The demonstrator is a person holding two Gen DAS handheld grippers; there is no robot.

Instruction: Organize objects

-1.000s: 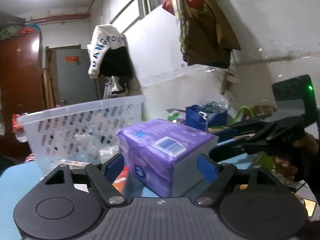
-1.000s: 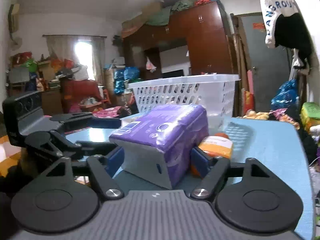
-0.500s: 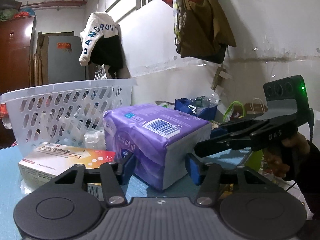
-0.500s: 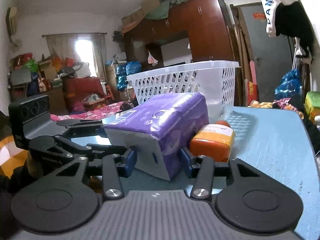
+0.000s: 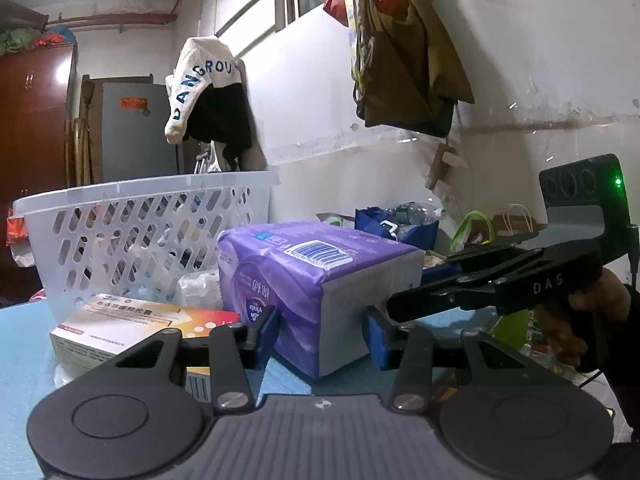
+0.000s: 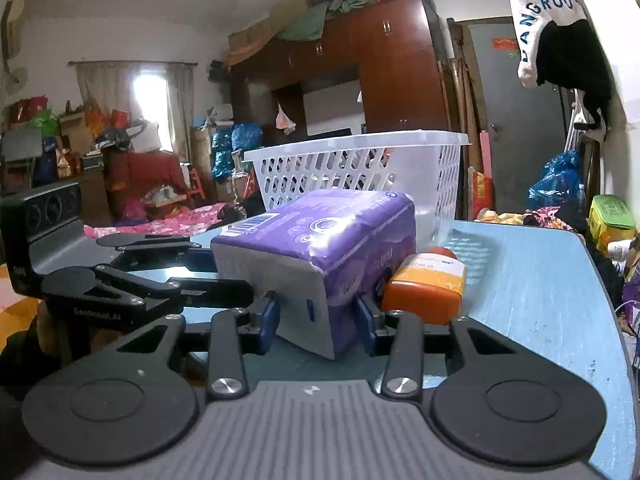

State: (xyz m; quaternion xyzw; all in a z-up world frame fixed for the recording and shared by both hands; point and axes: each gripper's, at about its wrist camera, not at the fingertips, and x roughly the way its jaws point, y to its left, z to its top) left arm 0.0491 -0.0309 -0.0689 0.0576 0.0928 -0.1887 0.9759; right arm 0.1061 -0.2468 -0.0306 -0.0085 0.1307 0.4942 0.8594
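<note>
So both grippers are on the same thing here — a purple tissue pack (image 5: 316, 276) sitting on the blue table (image 6: 532, 280). The left gripper (image 5: 322, 330) has one corner of the pack between its blue pads (image 5: 267, 326); its jaws have just been closing, and the left pad looks pressed into the purple wrap while the right pad sits at the grey end face, so it reads as a pinch on the pack. The right gripper (image 6: 316, 318) comes in from the neighbouring corner, jaws also just closing in, with both pads against the pack's sides — pinching it too. In the left wrist view the right gripper shows up just right of the jaws, held by a person's hand (image 5: 588, 312), its fingers reaching to the pack's grey end. Left of the left jaws, a flat medicine box (image 5: 132, 322) lies on the table, touching or nearly touching the pack; whether they actually touch is hard to tell. Beyond the jaws stands a white slotted basket (image 5: 140, 220), just behind the pack. From the right wrist view, an orange bottle (image 6: 428, 280) lies on its side just right of the right jaws, snug against the pack's purple flank.
</note>
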